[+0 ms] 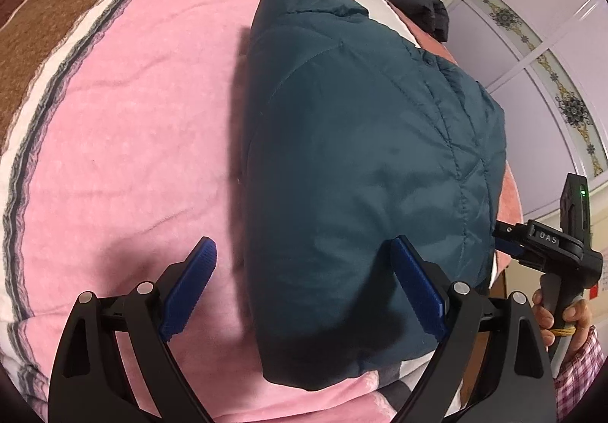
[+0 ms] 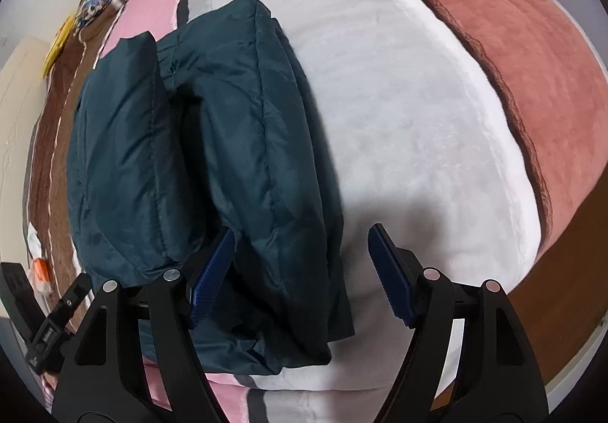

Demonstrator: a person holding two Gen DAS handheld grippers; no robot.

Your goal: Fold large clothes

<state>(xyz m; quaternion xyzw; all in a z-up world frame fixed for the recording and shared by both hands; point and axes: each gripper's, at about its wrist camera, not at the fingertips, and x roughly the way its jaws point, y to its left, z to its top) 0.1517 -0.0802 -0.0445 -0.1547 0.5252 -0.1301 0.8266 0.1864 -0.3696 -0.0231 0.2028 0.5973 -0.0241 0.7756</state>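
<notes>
Jacket (image 1: 361,157) folded into a bundle on the blanket (image 1: 133,119).
We hold both grippers, left (image 1: 304,290) and right (image 2: 304,278), spread and empty at its near corners, apparently to square it.

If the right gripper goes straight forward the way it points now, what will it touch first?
Most likely the dark teal padded jacket. The right gripper is open, and its left finger already overlaps the folded jacket's near edge, while the right finger is over the white part of the blanket. Depth is unclear, so contact is not certain.

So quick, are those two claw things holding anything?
Left gripper: open, empty, over the folded dark teal padded jacket.
Right gripper: open, empty.
</notes>
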